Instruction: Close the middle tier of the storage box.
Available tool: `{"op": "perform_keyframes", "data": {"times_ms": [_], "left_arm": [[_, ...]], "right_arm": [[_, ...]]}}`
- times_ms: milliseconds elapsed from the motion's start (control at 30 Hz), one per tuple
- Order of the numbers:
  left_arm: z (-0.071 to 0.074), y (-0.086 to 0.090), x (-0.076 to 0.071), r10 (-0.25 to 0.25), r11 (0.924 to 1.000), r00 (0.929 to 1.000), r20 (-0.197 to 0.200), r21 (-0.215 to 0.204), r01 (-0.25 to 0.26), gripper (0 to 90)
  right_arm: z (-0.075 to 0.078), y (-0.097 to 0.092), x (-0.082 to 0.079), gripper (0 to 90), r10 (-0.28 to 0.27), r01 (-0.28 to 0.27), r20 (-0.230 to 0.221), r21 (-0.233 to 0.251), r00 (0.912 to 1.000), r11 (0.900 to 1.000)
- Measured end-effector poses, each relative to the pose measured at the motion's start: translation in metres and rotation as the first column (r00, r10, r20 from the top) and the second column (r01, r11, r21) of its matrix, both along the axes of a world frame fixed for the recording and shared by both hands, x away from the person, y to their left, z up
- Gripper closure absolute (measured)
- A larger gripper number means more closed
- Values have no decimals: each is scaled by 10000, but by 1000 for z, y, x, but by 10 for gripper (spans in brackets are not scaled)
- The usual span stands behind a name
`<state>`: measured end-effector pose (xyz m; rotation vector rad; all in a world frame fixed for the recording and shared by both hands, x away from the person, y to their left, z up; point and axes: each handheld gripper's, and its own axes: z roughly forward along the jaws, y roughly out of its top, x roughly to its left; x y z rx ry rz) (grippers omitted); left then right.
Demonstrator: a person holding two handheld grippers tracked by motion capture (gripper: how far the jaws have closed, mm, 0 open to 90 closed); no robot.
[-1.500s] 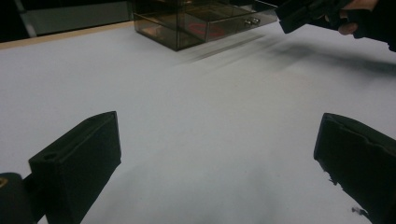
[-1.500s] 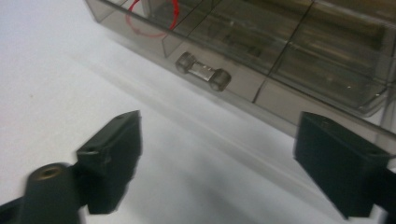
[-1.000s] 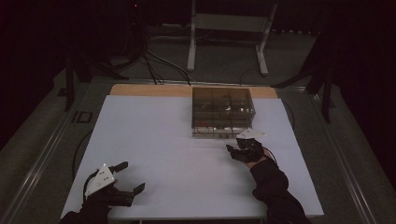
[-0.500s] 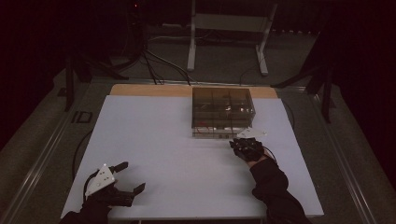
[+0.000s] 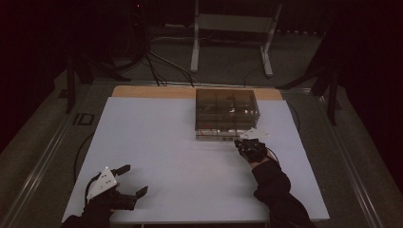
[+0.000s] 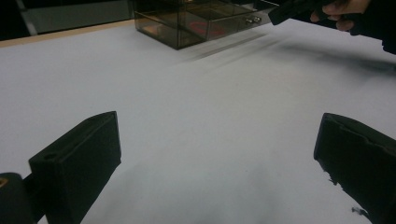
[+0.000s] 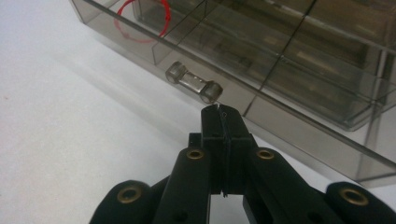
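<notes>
1. Your right gripper [image 7: 219, 112] is pressed tight together w/ nothing in it. Its tips sit just below the little clear drawer handle [image 7: 194, 87], near but not touching, I think.
2. That handle is on the front of the see-thru box [image 5: 227, 114], which sits at about 1 o'clock on the white table [image 5: 157, 142], near the far edge. In the high view your right gripper [image 5: 250, 145] is at the box's front right corner.
3. A red ring [image 7: 142, 21] lies inside the drawer, at 11 o'clock from the handle.
4. Your left gripper [image 5: 128, 180] is spread wide, holding nothing. It rests at about 7 o'clock on the table, well apart from the box.
5. Step now, I think: you're lining up on the handle to open the drawer. It looks shut.
6. Next move needs: open the right jaws a bit, slide fwd so the handle is between them, pinch it, then pull straight back to 6 o'clock.
7. The box may slide w/ the pull, so the left one may need to hold it.
</notes>
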<state>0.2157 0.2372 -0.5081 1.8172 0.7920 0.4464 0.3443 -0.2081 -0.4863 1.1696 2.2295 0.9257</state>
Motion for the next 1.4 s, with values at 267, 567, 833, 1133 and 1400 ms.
{"op": "perform_keyframes", "data": {"times_ms": [267,567,833,1133,1400], "left_arm": [[0,0,0,13,10000,10000,6,-15,-13,22],[0,0,0,10,10000,10000,3,-11,-10,22],[0,0,0,-4,10000,10000,44,-8,4,22],[0,0,0,2,10000,10000,20,-2,-2,22],[0,0,0,-3,10000,10000,20,27,3,22]], "right_arm": [[-1,1,3,900,-61,62,154,-72,9999,10000],[-5,7,7,900,-60,67,188,-367,9998,9993],[-7,4,10,900,-220,228,189,-448,9996,9987],[-8,8,13,900,-197,205,190,-439,9996,9988],[-10,8,14,900,-209,217,170,-489,9996,9986]]}}
